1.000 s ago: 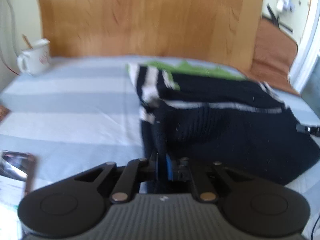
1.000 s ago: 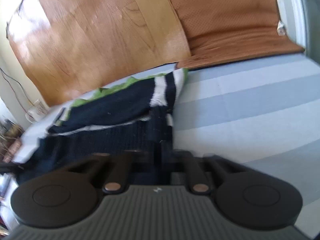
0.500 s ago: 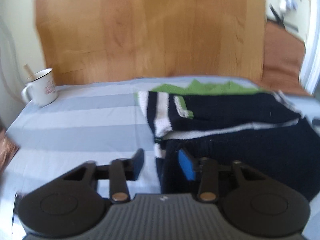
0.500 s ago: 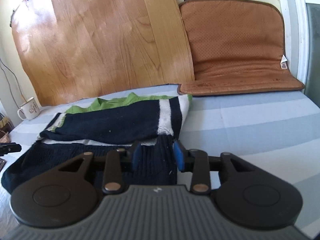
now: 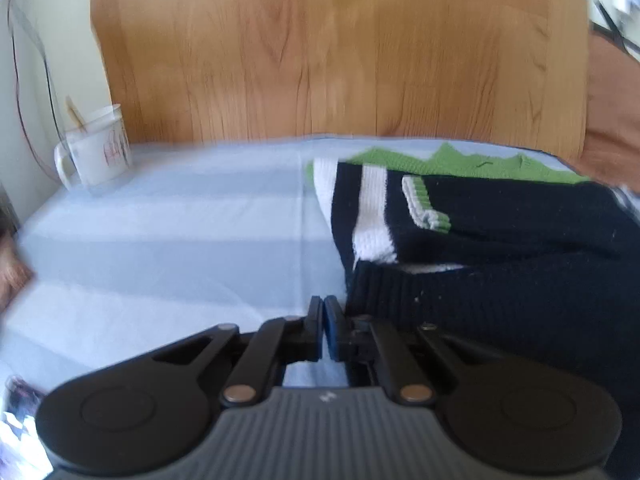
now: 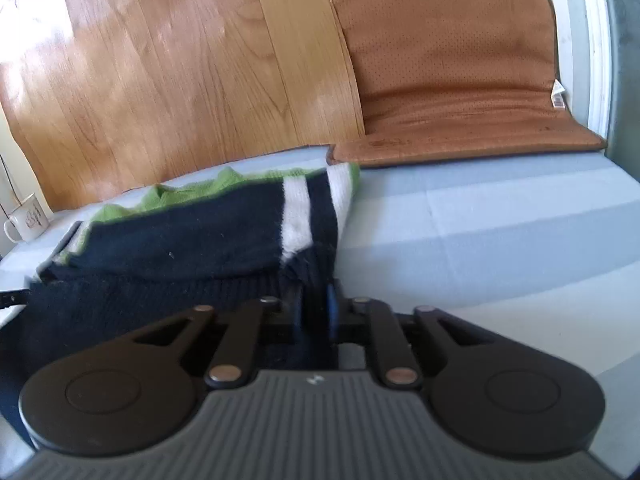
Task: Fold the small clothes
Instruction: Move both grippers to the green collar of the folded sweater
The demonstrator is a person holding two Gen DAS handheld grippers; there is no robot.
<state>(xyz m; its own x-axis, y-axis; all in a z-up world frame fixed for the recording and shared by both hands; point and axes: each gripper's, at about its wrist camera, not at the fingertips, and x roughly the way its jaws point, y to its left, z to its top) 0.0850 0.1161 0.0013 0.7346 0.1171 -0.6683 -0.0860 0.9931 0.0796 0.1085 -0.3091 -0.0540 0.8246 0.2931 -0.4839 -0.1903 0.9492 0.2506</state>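
A navy knit sweater (image 5: 500, 240) with white stripes and green trim lies folded on the pale blue striped sheet (image 5: 180, 240). My left gripper (image 5: 323, 312) is shut with nothing between its blue pads; it sits over bare sheet just left of the sweater's ribbed hem. In the right wrist view the sweater (image 6: 180, 248) fills the left half. My right gripper (image 6: 314, 304) is at its near right corner, and its jaws are closing with dark knit bunched between the pads.
A white mug (image 5: 98, 152) with a stick in it stands at the far left by the wall. A wooden board (image 5: 320, 60) leans behind the bed. A brown cushion (image 6: 460, 80) lies at the back right. Bare sheet stretches right of the sweater.
My left gripper let go of the sweater's edge, opened, moved left and shut empty beside it. My right gripper opened and has narrowed again around the sweater's right corner.
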